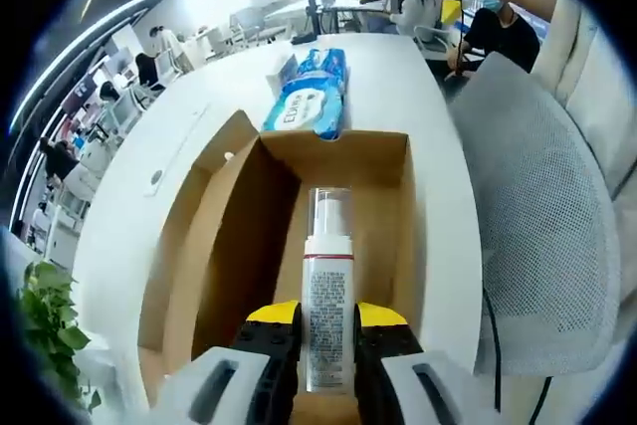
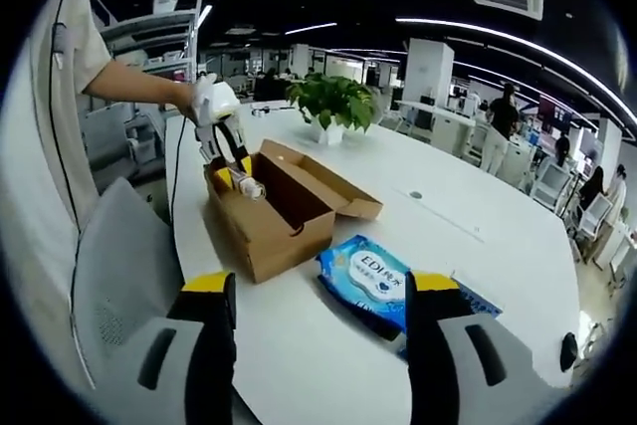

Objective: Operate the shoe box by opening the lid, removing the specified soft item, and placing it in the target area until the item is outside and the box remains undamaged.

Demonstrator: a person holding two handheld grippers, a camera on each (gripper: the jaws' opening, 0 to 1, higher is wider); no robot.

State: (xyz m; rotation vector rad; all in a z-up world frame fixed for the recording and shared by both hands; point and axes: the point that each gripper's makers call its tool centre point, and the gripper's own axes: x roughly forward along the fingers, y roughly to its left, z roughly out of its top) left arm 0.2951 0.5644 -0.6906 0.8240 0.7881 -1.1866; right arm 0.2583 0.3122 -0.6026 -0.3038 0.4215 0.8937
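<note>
While right tongs (image 2: 320,330) gape, left tongs (image 1: 327,330) clamp a pump bottle (image 1: 327,296) over the open box (image 1: 224,246)

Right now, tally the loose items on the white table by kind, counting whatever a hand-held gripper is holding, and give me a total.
Cardboard shoe box, lid open: 1
Pump bottle, clamped in the left hand-held gripper over the box: 1
Blue wet-wipe packs: 2, stacked as the left gripper view shows
Potted plant: 1
Total: 5
</note>
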